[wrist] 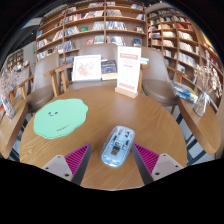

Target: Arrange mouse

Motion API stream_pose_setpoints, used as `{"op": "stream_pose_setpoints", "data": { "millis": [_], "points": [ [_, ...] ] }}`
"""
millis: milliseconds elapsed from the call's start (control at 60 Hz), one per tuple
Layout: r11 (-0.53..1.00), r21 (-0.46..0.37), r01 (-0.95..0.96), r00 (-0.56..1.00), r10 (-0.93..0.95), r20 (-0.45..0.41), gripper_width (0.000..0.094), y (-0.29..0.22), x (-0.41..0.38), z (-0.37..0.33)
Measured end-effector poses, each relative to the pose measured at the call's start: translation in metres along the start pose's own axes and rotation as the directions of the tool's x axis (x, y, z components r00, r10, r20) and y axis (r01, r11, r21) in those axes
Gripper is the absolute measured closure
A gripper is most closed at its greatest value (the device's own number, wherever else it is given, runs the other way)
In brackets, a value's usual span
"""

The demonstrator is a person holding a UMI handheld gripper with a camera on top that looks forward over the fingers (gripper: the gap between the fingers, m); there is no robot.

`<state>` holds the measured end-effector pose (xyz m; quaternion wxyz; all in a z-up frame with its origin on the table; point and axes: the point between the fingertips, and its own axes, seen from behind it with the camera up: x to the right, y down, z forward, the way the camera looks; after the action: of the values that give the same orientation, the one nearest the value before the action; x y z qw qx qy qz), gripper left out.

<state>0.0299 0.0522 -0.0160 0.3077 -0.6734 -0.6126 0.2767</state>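
A translucent grey-blue mouse [117, 146] lies on the round wooden table [100, 105], with its length pointing away from me. It rests between my gripper's [112, 160] two fingers, with a gap of bare wood on each side. The magenta pads [77, 157] stand well apart, so the gripper is open around the mouse. A light green mat with a smiling face [60, 119] lies on the table ahead and to the left of the mouse.
An upright white sign [128, 72] stands at the table's far side, with a framed picture [88, 68] and a book [109, 68] beside it. Chairs ring the table. Bookshelves [100, 25] fill the background.
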Motion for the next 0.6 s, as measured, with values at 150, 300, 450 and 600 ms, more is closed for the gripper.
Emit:
{"op": "stream_pose_setpoints", "data": {
  "millis": [150, 300, 450, 600],
  "points": [
    [1.000, 0.003, 0.018, 1.000, -0.018, 0.021, 0.0091, -0.016, -0.009, 0.019],
    [0.999, 0.011, 0.030, 0.999, -0.030, 0.032, 0.0100, -0.027, -0.016, 0.032],
    [0.999, 0.025, 0.041, 0.998, -0.042, 0.036, 0.0297, -0.029, -0.019, 0.033],
    [0.998, 0.010, 0.059, 0.998, -0.059, -0.008, 0.0524, -0.032, -0.018, 0.030]
  ]
}}
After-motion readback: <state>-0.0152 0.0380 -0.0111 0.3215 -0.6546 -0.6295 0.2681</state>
